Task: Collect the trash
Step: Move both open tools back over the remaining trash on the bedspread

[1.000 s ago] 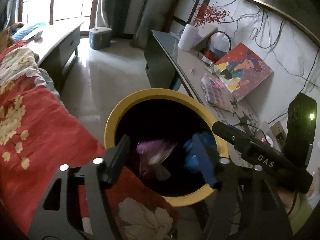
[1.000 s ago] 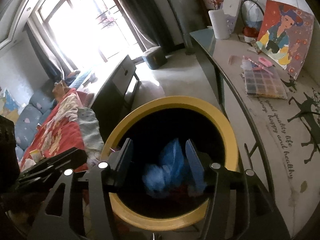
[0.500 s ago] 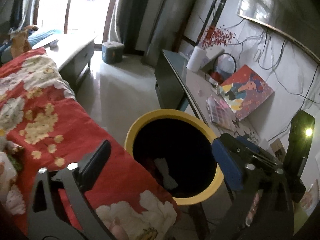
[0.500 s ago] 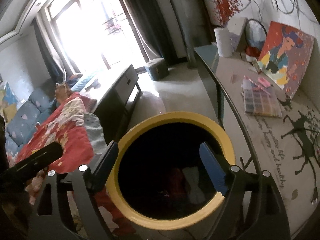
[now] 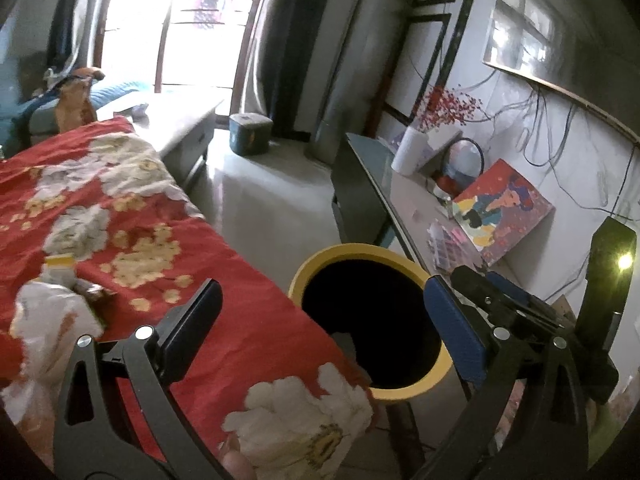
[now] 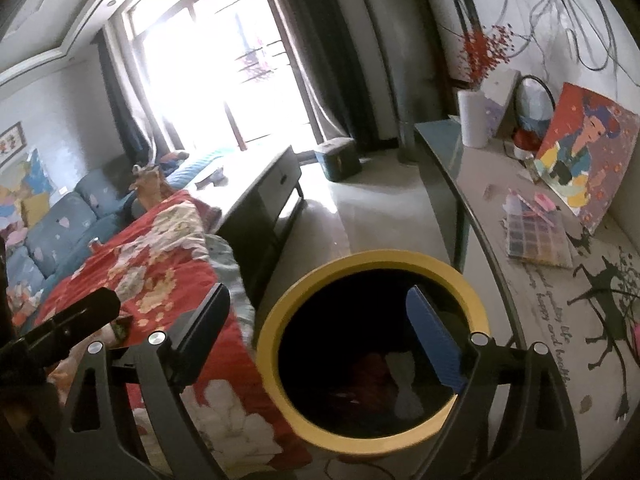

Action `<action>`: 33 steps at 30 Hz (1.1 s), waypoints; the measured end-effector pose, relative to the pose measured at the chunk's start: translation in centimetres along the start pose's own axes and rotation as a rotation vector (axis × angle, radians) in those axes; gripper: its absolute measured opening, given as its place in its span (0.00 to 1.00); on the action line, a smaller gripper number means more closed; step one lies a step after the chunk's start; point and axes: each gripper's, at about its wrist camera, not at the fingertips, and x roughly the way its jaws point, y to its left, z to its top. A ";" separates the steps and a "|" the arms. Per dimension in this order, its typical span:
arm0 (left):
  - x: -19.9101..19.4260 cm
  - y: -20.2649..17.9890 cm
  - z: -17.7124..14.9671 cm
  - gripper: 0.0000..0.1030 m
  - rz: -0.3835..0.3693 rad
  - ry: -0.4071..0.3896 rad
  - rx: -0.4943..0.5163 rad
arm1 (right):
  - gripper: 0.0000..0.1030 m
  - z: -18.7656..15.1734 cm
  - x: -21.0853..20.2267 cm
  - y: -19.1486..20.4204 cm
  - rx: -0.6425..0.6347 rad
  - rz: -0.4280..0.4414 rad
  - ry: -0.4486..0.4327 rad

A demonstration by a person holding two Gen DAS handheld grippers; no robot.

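Note:
A black bin with a yellow rim (image 5: pixel 354 249) stands between a red flowered blanket (image 5: pixel 224 280) and a desk. My left gripper (image 5: pixel 322 330) hangs above and in front of the bin, open wide, nothing between its fingers. My right gripper (image 6: pixel 316 340) hovers over the same bin's rim (image 6: pixel 376 258), its jaws still opening and empty. Down in the bin lie a white scrap (image 6: pixel 404 384) and something red (image 6: pixel 370 366). On the blanket at the left rest a crumpled white bag (image 5: pixel 44 320) and a small yellow-topped piece (image 5: pixel 60 266).
A glass-topped desk (image 6: pixel 472 184) on the right carries a painting (image 6: pixel 588 148), a bead box (image 6: pixel 536 240) and a paper roll (image 6: pixel 474 124). A low cabinet (image 6: pixel 260 196), a blue box (image 6: pixel 338 158) on the floor and a blue sofa (image 6: pixel 60 224) lie beyond.
Both grippers opened and let go: the purple wrapper and the blue bag dropped into the bin. Both hands then rose and drew back, so the bin looks smaller and lower.

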 end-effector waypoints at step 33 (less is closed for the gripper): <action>-10.8 10.9 -1.9 0.90 0.254 -0.136 -0.122 | 0.85 -2.6 0.5 13.3 -0.200 0.228 0.057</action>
